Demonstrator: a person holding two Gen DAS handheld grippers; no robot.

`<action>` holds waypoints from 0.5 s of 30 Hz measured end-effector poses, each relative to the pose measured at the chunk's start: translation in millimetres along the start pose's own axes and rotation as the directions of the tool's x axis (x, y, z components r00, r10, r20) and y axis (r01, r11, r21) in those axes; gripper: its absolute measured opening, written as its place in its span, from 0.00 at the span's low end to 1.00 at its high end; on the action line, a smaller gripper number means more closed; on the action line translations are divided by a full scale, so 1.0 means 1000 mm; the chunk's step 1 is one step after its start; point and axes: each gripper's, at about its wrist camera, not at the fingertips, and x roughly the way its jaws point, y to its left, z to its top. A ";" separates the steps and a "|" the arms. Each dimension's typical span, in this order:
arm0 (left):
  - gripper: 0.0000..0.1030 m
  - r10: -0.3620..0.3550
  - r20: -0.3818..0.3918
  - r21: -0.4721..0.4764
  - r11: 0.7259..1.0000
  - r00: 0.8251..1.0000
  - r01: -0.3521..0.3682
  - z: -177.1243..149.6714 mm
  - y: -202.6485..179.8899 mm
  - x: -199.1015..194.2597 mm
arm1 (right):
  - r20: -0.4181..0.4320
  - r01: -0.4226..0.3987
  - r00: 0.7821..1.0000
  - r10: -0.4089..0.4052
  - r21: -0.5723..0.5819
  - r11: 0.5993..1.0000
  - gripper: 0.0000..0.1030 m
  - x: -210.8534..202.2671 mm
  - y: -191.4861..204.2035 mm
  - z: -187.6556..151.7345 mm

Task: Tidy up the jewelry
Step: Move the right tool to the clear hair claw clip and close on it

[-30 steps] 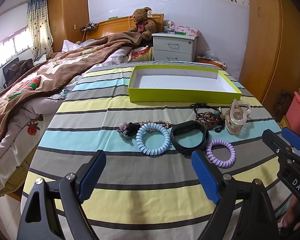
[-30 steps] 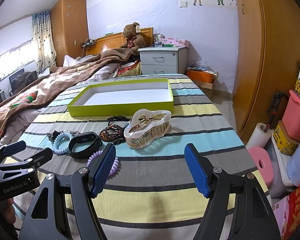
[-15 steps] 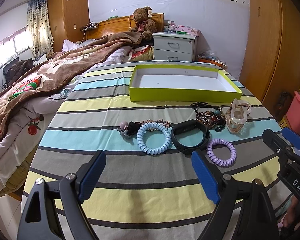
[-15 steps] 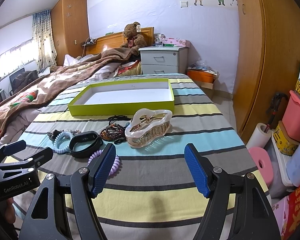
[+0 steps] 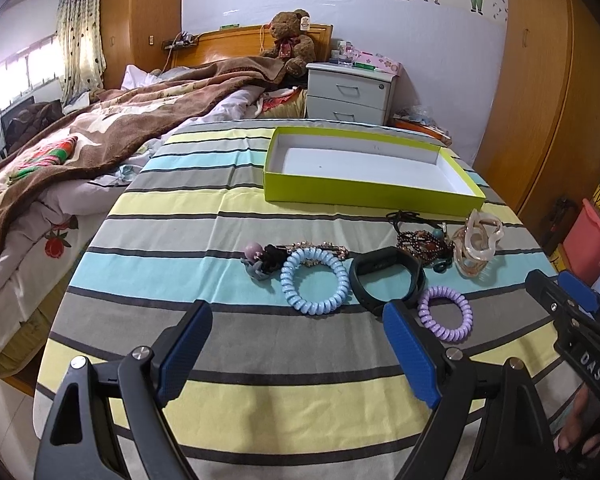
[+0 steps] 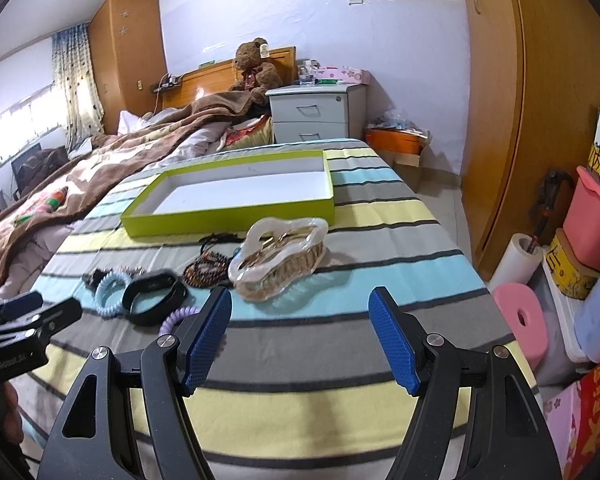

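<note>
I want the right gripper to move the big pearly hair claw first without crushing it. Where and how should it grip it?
Probably across the hair claw's two long sides, near the middle, coming down from above with the open right gripper. It lies lengthwise, teeth toward the striped cloth, looped handles on top; its right side is free of the bead bracelets.

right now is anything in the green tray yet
No, the green tray shows only its bare white floor; the jewelry lies on the striped cloth in front.
</note>
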 end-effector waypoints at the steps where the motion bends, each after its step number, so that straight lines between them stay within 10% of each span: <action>1: 0.86 -0.002 -0.003 -0.001 1.000 1.000 0.002 0.001 0.001 0.001 | -0.008 0.001 1.000 -0.001 0.014 1.000 0.69 0.003 -0.002 0.004; 15: 0.86 0.014 -0.009 0.003 1.000 1.000 -0.014 0.016 0.023 0.014 | -0.134 0.010 0.991 0.002 0.083 0.997 0.69 0.054 -0.001 0.034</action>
